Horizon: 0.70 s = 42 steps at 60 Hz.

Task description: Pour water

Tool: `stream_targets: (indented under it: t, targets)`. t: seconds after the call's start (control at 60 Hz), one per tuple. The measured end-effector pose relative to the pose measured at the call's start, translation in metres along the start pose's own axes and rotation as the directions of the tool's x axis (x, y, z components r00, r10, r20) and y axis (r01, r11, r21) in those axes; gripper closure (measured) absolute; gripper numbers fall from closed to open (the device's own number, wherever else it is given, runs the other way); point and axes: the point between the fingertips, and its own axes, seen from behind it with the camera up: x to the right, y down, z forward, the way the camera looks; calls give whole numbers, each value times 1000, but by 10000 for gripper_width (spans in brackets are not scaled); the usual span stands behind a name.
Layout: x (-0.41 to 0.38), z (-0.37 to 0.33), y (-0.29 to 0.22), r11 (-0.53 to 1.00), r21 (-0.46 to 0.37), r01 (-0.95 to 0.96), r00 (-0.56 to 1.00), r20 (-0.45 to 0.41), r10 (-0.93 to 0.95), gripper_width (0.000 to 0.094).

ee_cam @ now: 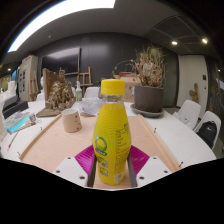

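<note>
- My gripper (111, 165) is clamped on the yellow bottle (112, 135): both magenta pads (86, 157) press against its lower body from either side, with no gap I can make out.
- The bottle stands upright between the fingers, and its yellow cap (113, 88) is on, so I judge no pouring has begun.
- Whether the bottle's base rests on the surface (45, 145) or is lifted just clear of it, I cannot tell; the fingers hide the bottom.
- The likely receiving vessel is the small beige cup (71, 121), standing beyond the fingers and to the left of the bottle, well apart from it. I cannot see whether anything is inside it.
- As I read it, the grasp is done; what is left is dealing with the cap, carrying the bottle over to the cup, tipping it, and setting it back.
- The bottle's label carries a green and white round mark low on its front, but I cannot read any lettering or brand from it.
- Further back on the surface stand a dark planter (148, 97) with dried stems and a brown decorative piece (59, 94); neither sits between the bottle and the cup.
</note>
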Motion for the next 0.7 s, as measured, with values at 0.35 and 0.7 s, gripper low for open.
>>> stream_targets:
  t: [0.35, 0.7]
  targets:
    - [7, 6, -38, 996, -4, 87, 988, -124, -87, 657]
    - [3, 61, -181, 857, 35, 514, 828, -283, -484, 653]
